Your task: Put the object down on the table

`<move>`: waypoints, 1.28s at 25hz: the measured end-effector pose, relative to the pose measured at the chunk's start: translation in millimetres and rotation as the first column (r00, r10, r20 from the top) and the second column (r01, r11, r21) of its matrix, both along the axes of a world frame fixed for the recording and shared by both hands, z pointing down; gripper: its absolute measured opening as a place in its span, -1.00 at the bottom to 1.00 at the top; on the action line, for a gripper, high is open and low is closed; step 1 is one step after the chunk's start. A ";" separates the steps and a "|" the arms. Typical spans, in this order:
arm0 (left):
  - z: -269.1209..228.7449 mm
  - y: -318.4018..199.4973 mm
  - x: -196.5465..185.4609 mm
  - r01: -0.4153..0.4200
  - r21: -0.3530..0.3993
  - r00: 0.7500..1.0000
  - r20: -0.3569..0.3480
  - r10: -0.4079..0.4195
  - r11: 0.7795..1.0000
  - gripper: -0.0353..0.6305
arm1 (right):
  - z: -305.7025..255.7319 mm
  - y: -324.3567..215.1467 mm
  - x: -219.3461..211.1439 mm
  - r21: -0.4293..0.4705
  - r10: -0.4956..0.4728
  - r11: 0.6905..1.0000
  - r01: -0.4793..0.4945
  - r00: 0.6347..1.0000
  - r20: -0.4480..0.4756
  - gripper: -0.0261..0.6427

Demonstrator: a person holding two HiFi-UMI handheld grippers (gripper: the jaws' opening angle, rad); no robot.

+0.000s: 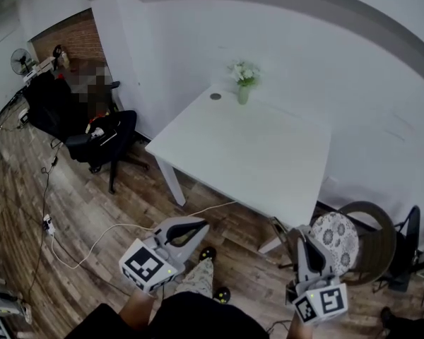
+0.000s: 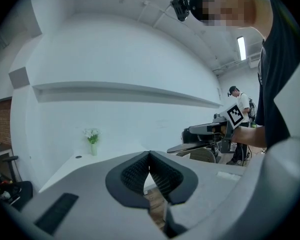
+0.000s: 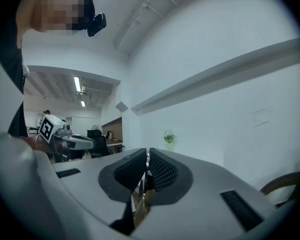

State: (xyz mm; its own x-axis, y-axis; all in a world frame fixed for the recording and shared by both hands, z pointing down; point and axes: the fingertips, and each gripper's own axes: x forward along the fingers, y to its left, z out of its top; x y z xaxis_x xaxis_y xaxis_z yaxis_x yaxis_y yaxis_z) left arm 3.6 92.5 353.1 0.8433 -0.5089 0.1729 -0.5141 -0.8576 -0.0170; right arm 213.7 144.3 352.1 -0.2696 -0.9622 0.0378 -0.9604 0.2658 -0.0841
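Note:
A white table (image 1: 254, 154) stands against the wall ahead, with a small vase of white flowers (image 1: 244, 83) at its far edge. Both grippers hover over the wood floor, short of the table's near edge. My left gripper (image 1: 198, 226) is shut with its pads touching and nothing between them (image 2: 149, 154). My right gripper (image 1: 302, 237) points at the table's right corner. Its pads (image 3: 160, 171) stand almost together on a thin pale strip (image 3: 140, 184) whose shape I cannot make out. The vase (image 3: 169, 140) shows beyond those jaws.
A black office chair (image 1: 99, 136) stands left of the table. A round chair with a patterned seat (image 1: 339, 239) sits by the table's right corner, close to my right gripper. A pale cable (image 1: 106, 232) runs over the floor. A person (image 2: 241, 114) stands far back.

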 end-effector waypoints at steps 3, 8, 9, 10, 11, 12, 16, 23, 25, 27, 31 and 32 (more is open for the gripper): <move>-5.4 -13.0 2.5 -0.010 -0.006 0.999 -0.045 0.010 1.000 -0.89 | -5.9 -13.3 2.9 0.009 0.007 1.000 -0.007 1.000 -0.011 -0.87; -5.8 -47.1 -1.9 0.001 0.017 1.000 -0.020 -0.001 1.000 -0.89 | -14.2 -43.2 1.2 0.021 0.010 1.000 -0.009 0.999 -0.038 -0.87; -5.7 -54.8 -1.8 -0.002 0.020 1.000 -0.021 0.003 1.000 -0.89 | -14.4 -49.8 1.2 0.021 0.011 1.000 -0.010 0.999 -0.044 -0.87; -6.0 -62.3 -1.9 -0.006 0.023 1.000 -0.026 0.007 1.000 -0.89 | -14.2 -56.4 0.6 0.021 0.012 1.000 -0.011 0.999 -0.048 -0.87; -6.6 -69.3 -2.6 -0.010 0.025 0.999 -0.033 0.010 1.000 -0.89 | -14.2 -62.9 -1.2 0.020 0.011 1.000 -0.010 0.999 -0.051 -0.87; -7.1 -76.0 -3.7 -0.013 0.028 0.999 -0.038 0.014 1.000 -0.89 | -14.8 -69.6 -3.9 0.019 0.010 1.000 -0.008 0.998 -0.055 -0.87; -10.1 -109.1 -7.7 -0.017 0.022 0.999 -0.041 0.018 1.000 -0.89 | -21.9 -103.3 -11.1 0.016 0.007 1.000 -0.006 0.998 -0.070 -0.87; -1.5 -190.2 -2.7 -0.024 -0.005 0.999 -0.031 0.023 1.000 -0.89 | -26.5 -178.4 -11.6 0.014 0.017 1.000 -0.016 0.996 -0.087 -0.87; 5.1 -212.1 -3.8 -0.023 -0.012 0.999 -0.024 0.023 1.000 -0.89 | -19.5 -199.7 -12.5 0.002 0.021 1.000 -0.021 0.996 -0.084 -0.87; 10.4 -231.3 -7.6 -0.022 -0.019 0.999 -0.026 0.022 1.000 -0.89 | -13.2 -218.6 -15.3 -0.012 0.024 1.000 -0.025 0.996 -0.082 -0.87; 18.3 -264.0 -21.0 -0.009 -0.041 0.999 -0.031 0.008 0.999 -0.89 | -4.6 -250.8 -26.6 -0.037 0.020 0.999 -0.024 0.996 -0.084 -0.87; 21.3 -272.0 -23.6 -0.008 -0.046 1.000 -0.029 0.006 0.999 -0.89 | -2.7 -259.2 -29.3 -0.042 0.019 0.999 -0.022 0.996 -0.086 -0.87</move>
State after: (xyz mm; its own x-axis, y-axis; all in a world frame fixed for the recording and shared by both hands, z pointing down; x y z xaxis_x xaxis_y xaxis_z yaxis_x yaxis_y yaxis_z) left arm -20.0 -179.5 374.4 0.8517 -0.4951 0.1717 -0.5078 -0.8606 0.0376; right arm 184.5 -114.9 349.5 -0.2439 -0.9646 0.1007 -0.9697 0.2439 -0.0122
